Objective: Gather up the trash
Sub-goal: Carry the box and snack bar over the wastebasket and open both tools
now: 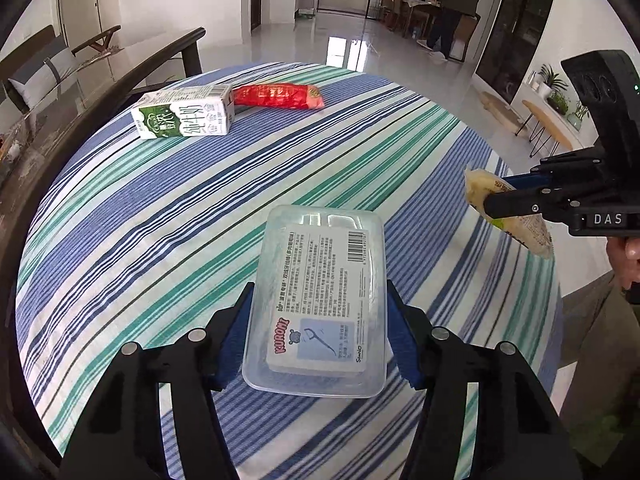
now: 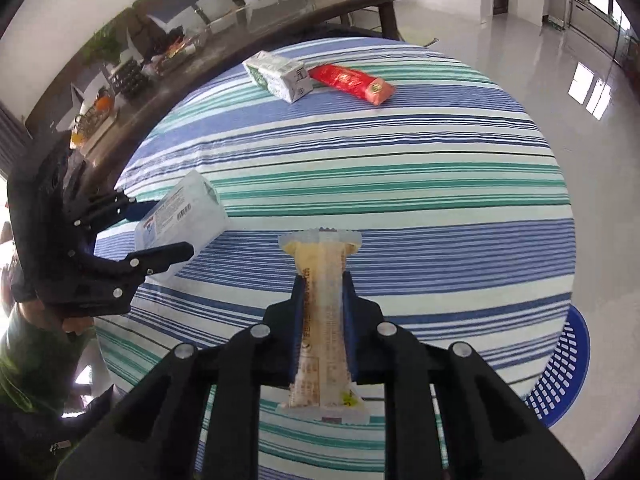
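- The left gripper (image 1: 318,320) is clamped on a clear plastic box (image 1: 320,300), its blue pads pressing both long sides near the box's rear end; the label with a barcode and a floss-pick drawing faces up.
- The box juts forward from between the fingers and hangs above the striped tablecloth (image 1: 160,240), clear of it.
- The right gripper (image 2: 323,292) is pinched tight on a thin pale snack wrapper (image 2: 322,320), which runs lengthwise between the pads; its crimped front end sticks out past the fingertips and its rear end trails back below them.
- In the left wrist view the right gripper (image 1: 516,196) sits to the right of the box, well apart from it, with the wrapper (image 1: 508,216) held off the cloth; a hand (image 1: 624,260) shows beneath its body.
- In the right wrist view the left gripper (image 2: 168,228) sits to the left with the box (image 2: 180,216) tilted in its fingers.
- Far ahead of both tools, near the table's far edge, a green-and-white milk carton (image 1: 184,117) lies on its side, and a red wrapper (image 1: 278,96) lies just beside it on the right.
- A blue perforated basket (image 2: 560,376) shows past the table edge, down to the right of the right gripper.
- Far beyond the table, a person (image 1: 456,8) stands at a dining table (image 1: 420,4) in the room behind.
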Demonstrator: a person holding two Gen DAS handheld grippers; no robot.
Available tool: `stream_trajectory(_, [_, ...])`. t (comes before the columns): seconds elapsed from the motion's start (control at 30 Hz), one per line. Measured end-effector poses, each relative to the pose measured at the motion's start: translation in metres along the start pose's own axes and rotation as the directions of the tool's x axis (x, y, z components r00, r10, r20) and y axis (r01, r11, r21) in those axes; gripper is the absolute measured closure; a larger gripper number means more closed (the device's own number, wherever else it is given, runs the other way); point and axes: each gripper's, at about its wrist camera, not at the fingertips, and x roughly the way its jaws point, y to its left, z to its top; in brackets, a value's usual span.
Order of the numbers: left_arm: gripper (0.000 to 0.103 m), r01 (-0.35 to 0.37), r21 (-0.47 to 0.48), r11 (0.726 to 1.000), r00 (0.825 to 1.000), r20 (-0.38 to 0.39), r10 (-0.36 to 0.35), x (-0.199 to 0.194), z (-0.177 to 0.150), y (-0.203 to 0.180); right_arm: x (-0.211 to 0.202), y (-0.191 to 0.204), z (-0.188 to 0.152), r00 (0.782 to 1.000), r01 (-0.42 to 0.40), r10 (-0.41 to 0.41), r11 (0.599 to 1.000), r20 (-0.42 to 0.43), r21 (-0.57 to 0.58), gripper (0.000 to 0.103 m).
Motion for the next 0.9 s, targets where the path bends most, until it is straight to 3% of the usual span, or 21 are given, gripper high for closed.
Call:
stream_trajectory(0.17, [0.043,0.093,0.030,0.995,0.994,0.049,-0.094,-0.016,0.017,-0.060,-0.054,-0.071,-0.025,0.993,0.047,-0.060,0.991,0.104,0.126,0.086])
stream_trajectory(0.3, [0.043,0.181,0.070,0.981,0.980,0.069,-0.186,-0.018,0.038,-0.123,-0.088,-0.143,-0.053,0.977,0.122,-0.161,0.960,0.140,0.252,0.086])
stream_trajectory(0.57, [0.043,0.332,0.141,0.933,0.942,0.006,-0.337,0.030,0.081,-0.266,-0.102,-0.250,-0.104,0.948,0.208,-0.289,0.883,0.137,0.420,0.086])
stream_trajectory(0.73, [0.042,0.303,0.173,0.937,0.953,-0.057,-0.297,0.097,0.092,-0.340,-0.088,-0.301,-0.132,0.944,0.209,-0.306,0.843,0.121,0.496,0.086])
stream_trajectory(0.9, [0.042,0.286,0.146,0.947,0.955,-0.123,-0.270,0.173,0.093,-0.372,-0.070,-0.337,-0.148,0.948,0.175,-0.290,0.816,0.128,0.550,0.086])
